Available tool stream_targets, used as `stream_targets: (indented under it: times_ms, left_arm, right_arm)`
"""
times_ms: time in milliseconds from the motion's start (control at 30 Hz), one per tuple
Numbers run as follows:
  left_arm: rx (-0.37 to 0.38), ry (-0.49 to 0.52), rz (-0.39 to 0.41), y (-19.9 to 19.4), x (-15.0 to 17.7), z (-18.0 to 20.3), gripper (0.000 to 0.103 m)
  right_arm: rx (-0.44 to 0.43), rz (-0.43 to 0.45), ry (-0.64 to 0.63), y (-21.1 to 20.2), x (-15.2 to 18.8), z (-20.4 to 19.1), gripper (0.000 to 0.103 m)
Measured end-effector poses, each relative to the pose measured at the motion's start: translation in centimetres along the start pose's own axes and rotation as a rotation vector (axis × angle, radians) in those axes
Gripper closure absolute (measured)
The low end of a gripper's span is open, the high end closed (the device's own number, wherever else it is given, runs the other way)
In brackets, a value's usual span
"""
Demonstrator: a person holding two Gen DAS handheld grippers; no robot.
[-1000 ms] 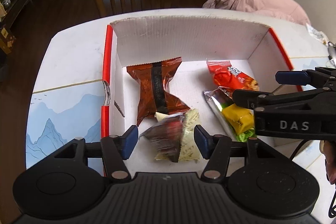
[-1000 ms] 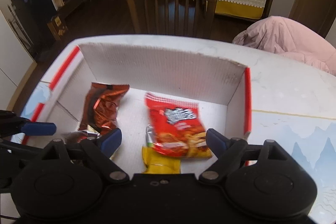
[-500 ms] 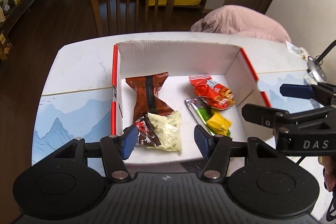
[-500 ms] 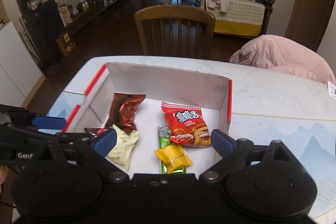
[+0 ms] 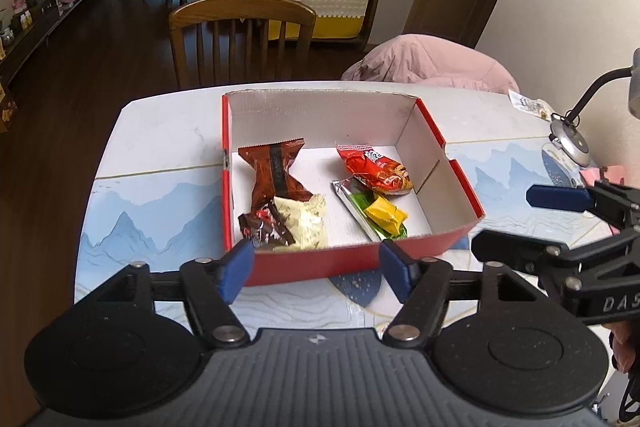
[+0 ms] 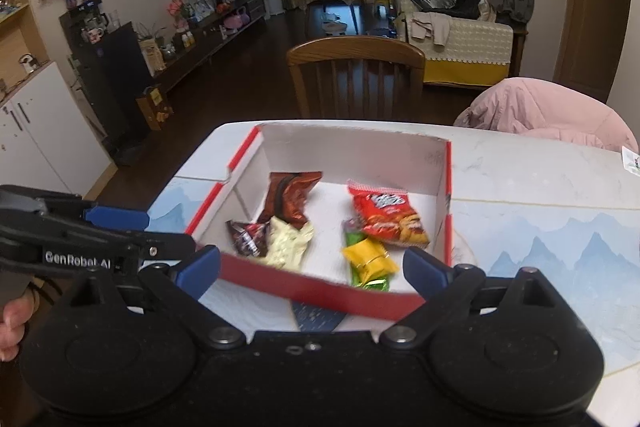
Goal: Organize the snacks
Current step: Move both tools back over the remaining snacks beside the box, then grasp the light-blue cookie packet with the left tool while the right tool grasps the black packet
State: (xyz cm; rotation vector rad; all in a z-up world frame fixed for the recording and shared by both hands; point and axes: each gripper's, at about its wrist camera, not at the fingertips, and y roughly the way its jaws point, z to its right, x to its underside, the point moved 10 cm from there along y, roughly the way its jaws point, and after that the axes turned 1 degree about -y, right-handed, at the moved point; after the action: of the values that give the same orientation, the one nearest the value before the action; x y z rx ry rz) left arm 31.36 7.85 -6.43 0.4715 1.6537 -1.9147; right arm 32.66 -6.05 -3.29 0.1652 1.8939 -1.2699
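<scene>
A red cardboard box (image 5: pixel 352 261) with white inner walls sat on the desk (image 5: pixel 160 131), its long sides running near to far. Inside lay five snacks. On the left, a brown wrapper (image 5: pixel 276 175) stretched near to far, its crimped far end toward the back wall. At its near end a cream packet (image 5: pixel 306 223) and a dark brown-and-red packet (image 5: pixel 262 229) lay touching. On the right, a red chip bag (image 5: pixel 376 171) lay slanted, and near of it a green-and-silver bar (image 5: pixel 360 207) ran diagonally with a yellow packet (image 5: pixel 386 215) across its near end.

Both claws pointed steeply down toward the box from its near side. The left claw (image 5: pixel 316 267) stood moderately wide, its jaws having just been opening, with nothing between them; its blue pads (image 5: pixel 236 267) framed the box's near wall, and the snacks lay beyond the tips. The right claw (image 6: pixel 312 267) gaped wide, its jaws also having just been opening, and it held nothing; the yellow packet and bar showed just past its right pad. In the right wrist view a hand (image 6: pixel 12 323) gripped the left claw's handle at the lower left. A wooden chair (image 5: pixel 240 39) stood at the desk's far side.
</scene>
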Motion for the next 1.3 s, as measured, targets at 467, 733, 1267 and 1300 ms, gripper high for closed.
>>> stream_targets:
  times_ms: [467,733,1267,1300]
  left_arm:
    - [0.018,-0.054,-0.023,-1.2,6.1,-2.2,0.027]
    - [-0.043,-0.070,-0.126,1.7,10.6,-4.6,0.027]
    - [-0.131,-0.049,-0.231,7.7,14.5,-7.3,0.027]
    - [-0.130,-0.042,-0.231,7.9,14.5,-7.3,0.027]
  right_arm:
    - [-0.014,0.007,-0.034,-1.5,6.8,-2.4,0.001]
    - [-0.034,-0.082,-0.031,0.3,12.3,-3.0,0.001]
    - [-0.064,-0.199,-0.143,3.9,17.0,-4.8,0.009]
    - [-0.065,-0.203,-0.149,4.1,17.1,-4.8,0.010]
